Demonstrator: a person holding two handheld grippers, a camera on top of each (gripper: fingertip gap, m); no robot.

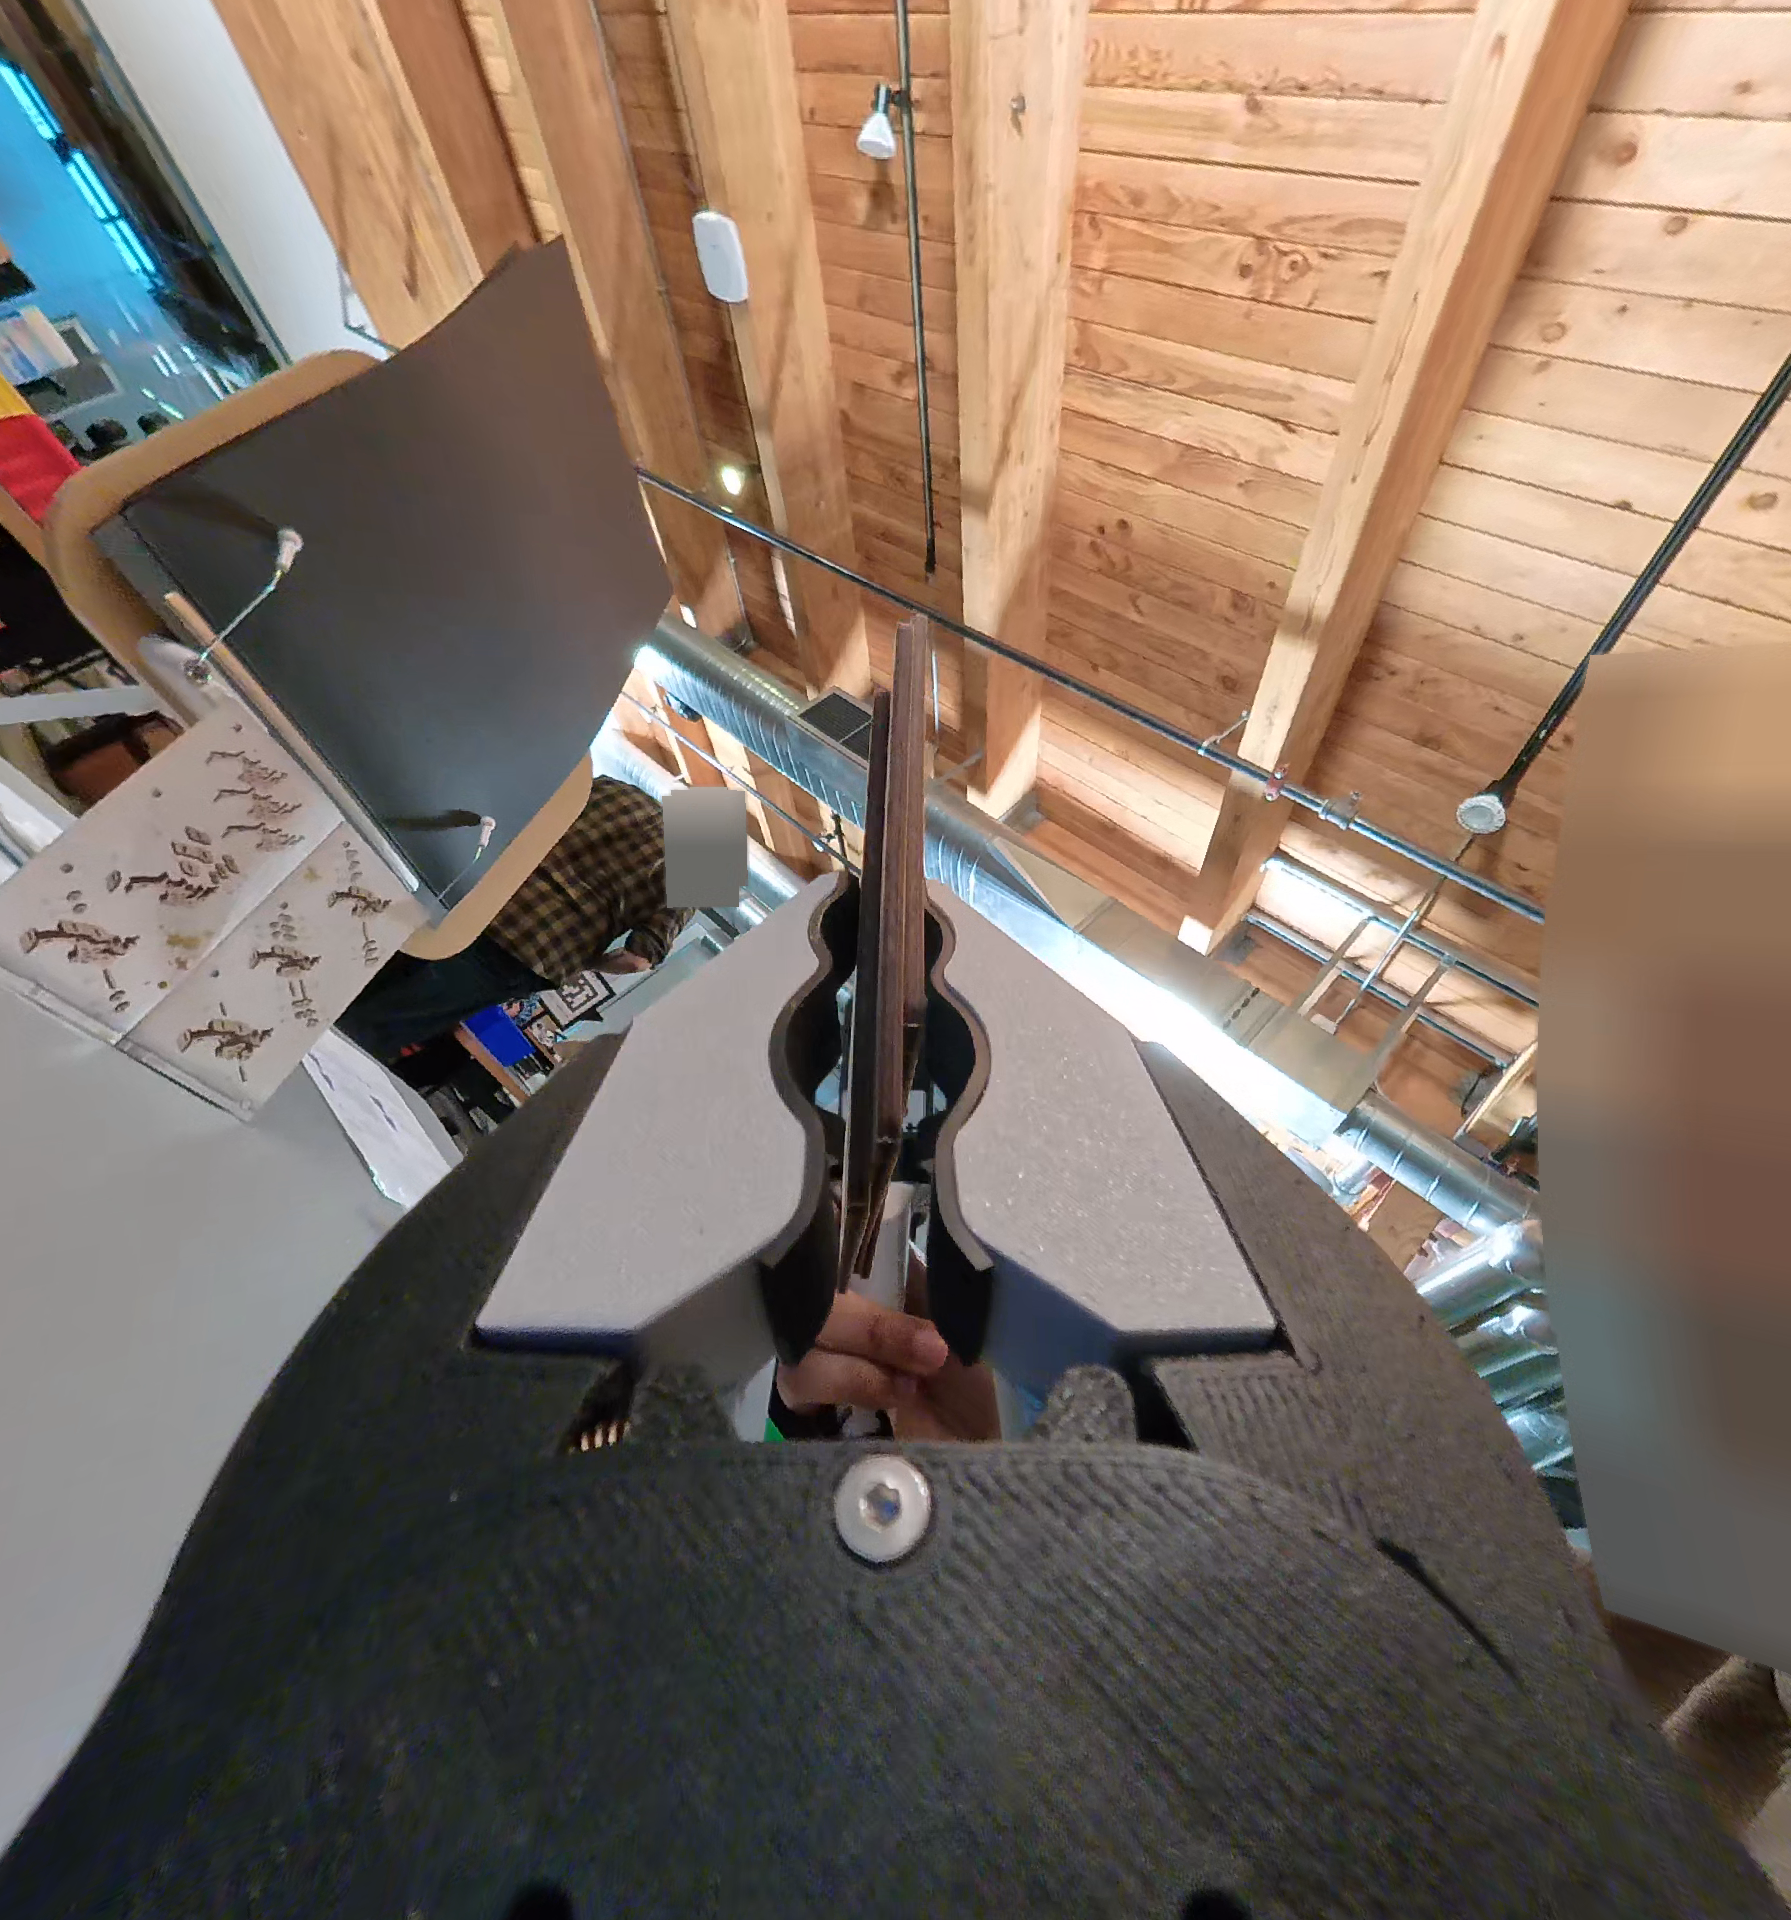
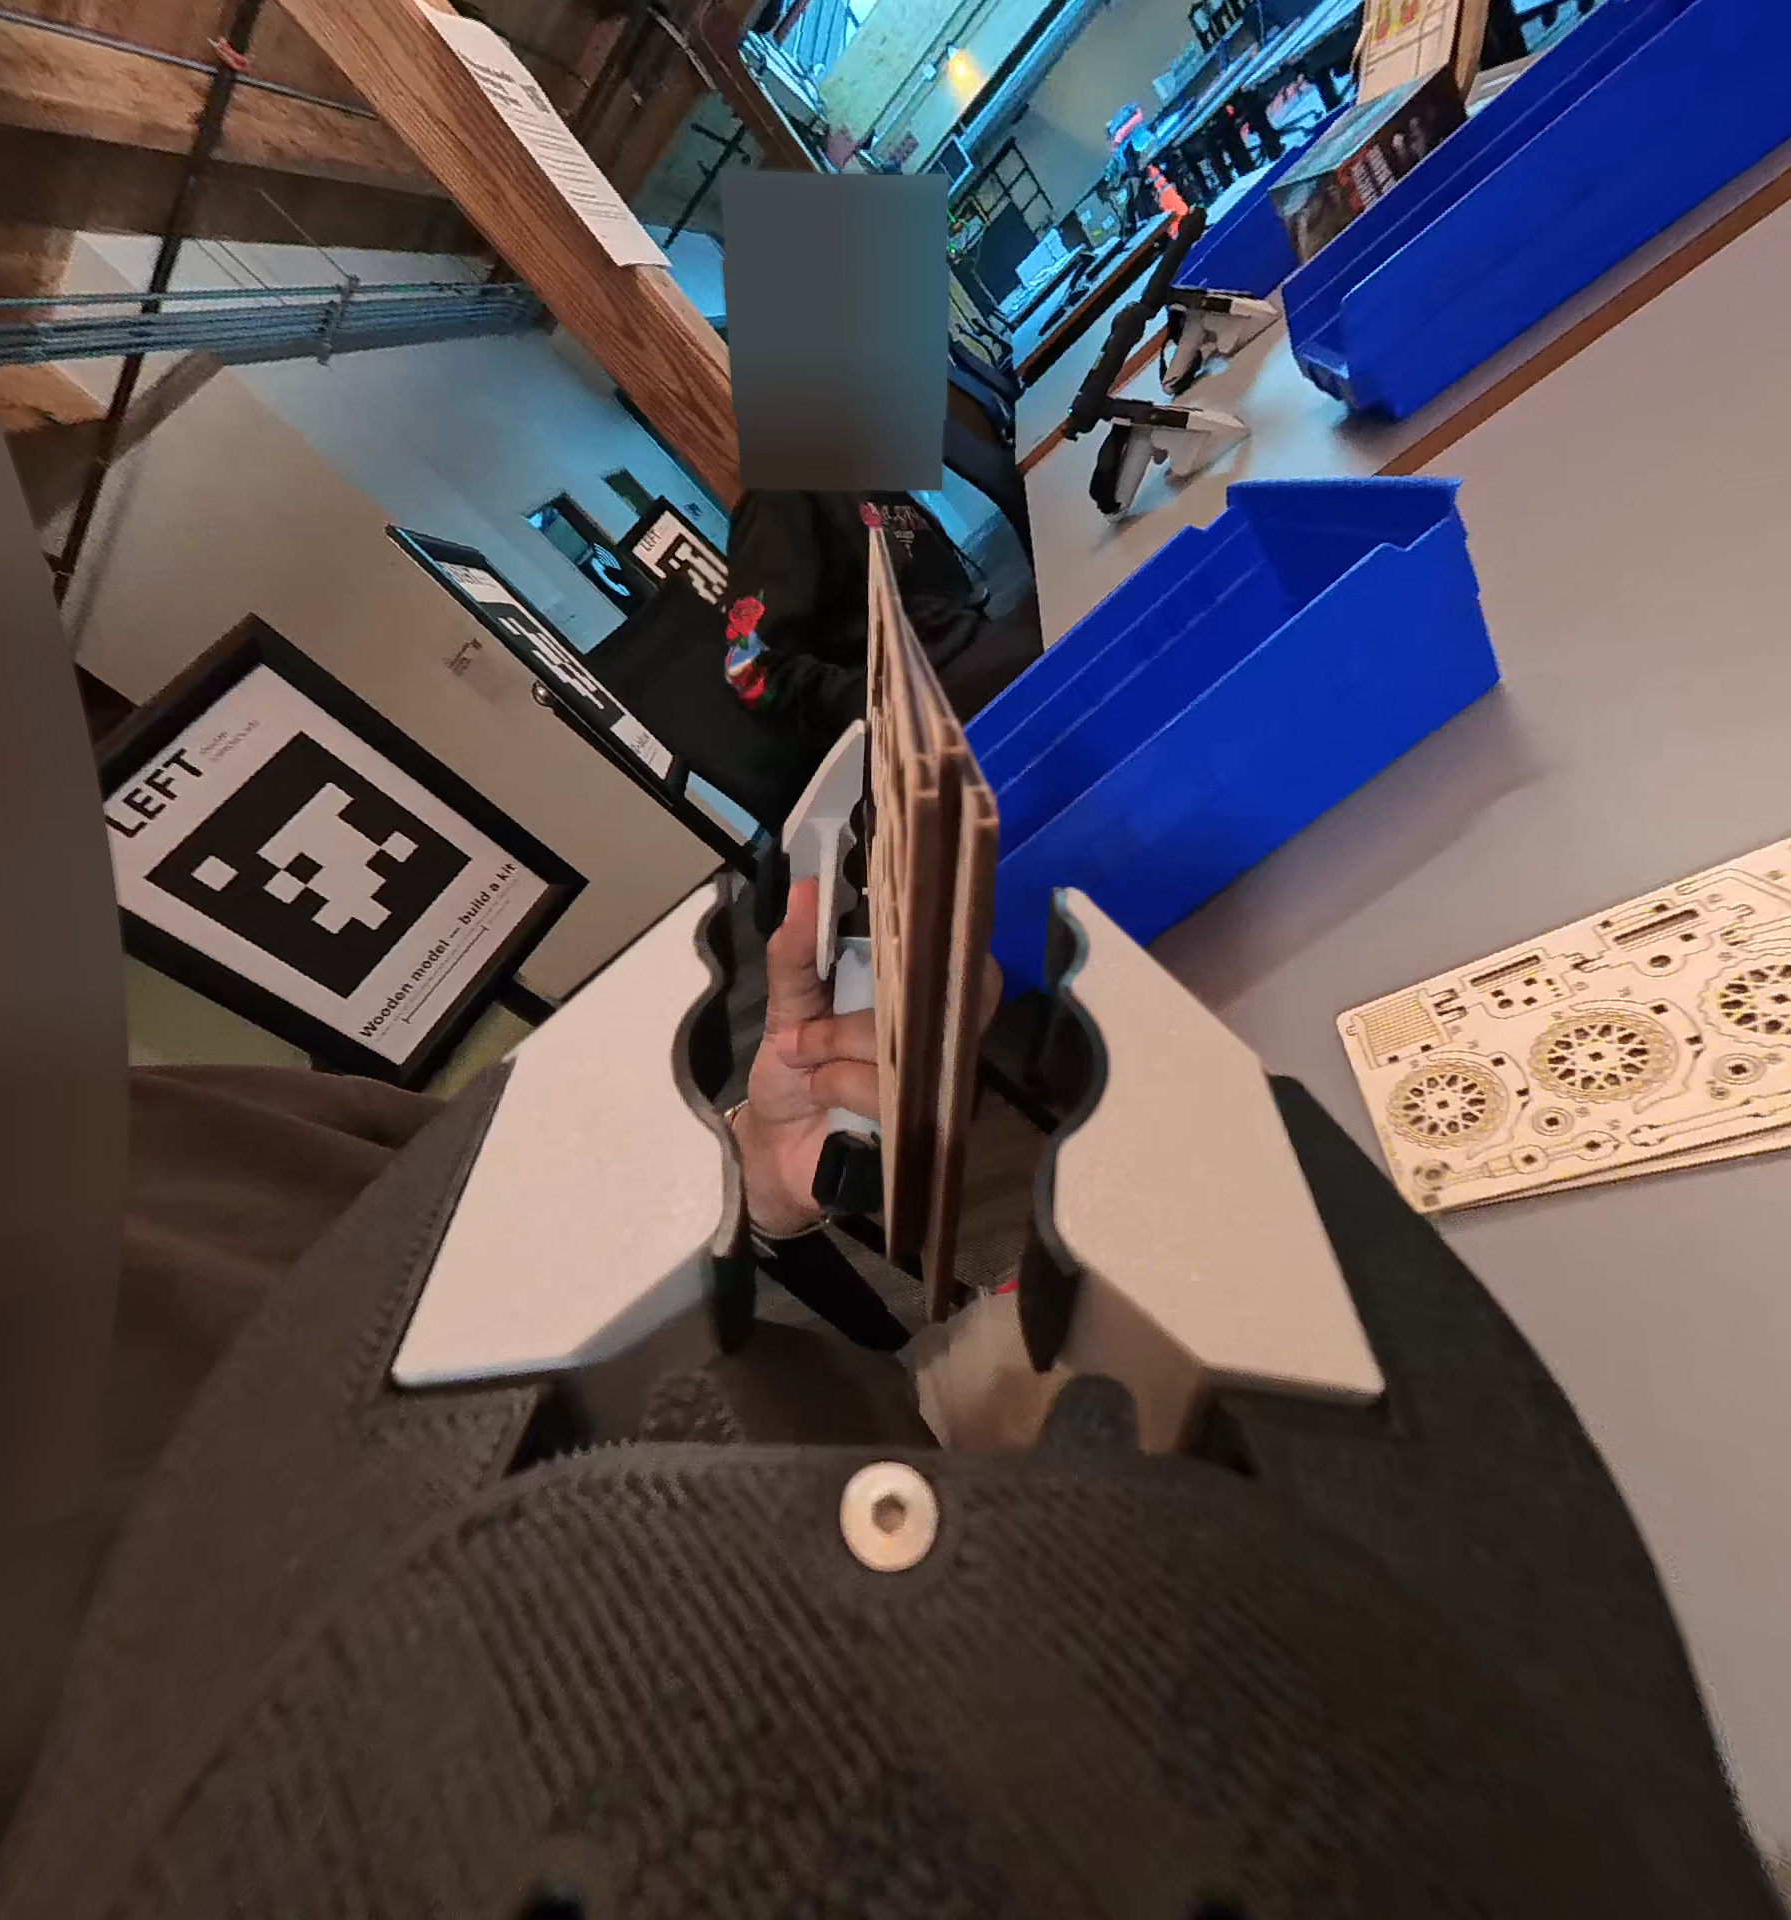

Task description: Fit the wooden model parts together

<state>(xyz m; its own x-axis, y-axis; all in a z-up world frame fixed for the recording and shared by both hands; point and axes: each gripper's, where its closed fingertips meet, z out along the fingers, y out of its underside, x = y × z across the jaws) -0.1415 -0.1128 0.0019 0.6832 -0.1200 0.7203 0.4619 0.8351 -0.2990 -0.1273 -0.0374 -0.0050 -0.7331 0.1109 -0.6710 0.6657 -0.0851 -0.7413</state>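
Several thin brown wooden sheets [image 1: 896,935], stacked edge-on, are pinched upright in the left hand-held gripper [image 1: 880,997]; their long axis points away. Flanking that stack, the right hand-held gripper [image 2: 886,1039] seems spread, unclamped

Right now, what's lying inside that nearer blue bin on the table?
Nothing shows inside the nearer blue bin: only its far inner wall and rim are visible. Its near wall hides the floor, and the held wooden sheets cover its left end.
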